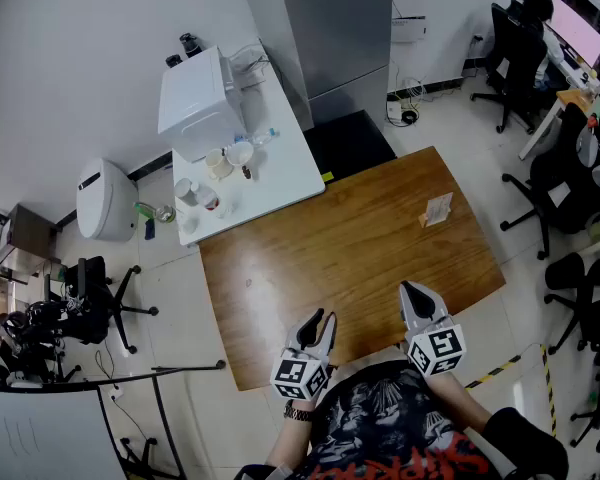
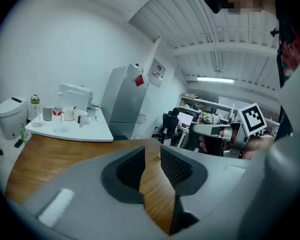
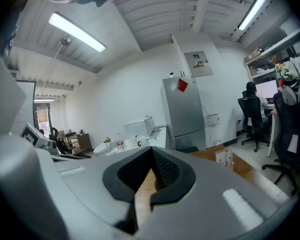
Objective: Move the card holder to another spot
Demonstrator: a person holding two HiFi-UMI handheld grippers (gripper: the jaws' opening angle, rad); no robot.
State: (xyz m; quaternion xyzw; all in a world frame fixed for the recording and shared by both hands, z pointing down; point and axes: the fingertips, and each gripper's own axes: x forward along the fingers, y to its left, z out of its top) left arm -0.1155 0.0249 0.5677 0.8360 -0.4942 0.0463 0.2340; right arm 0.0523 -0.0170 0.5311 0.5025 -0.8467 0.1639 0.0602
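Though card holder (image 1: pixel 437 209) print too small, left gripper (image 1: pixel 324 319) jaws wide, right gripper (image 1: pixel 409 289) shut.

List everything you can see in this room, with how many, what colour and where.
wooden table: one, brown, centre
card holder: one, pale, standing on the wooden table's far right part
white table: one, white, against the wooden table's far left corner
boxy appliance: one, white, on the white table
cups: several, mostly white, on the white table
tall cabinet: one, grey, beyond both tables
office chairs: several, black, mostly on the right
left tongs: one, grey with black pads, open and empty, over the near table edge
right tongs: one, same colours, shut and empty, over the near table edge
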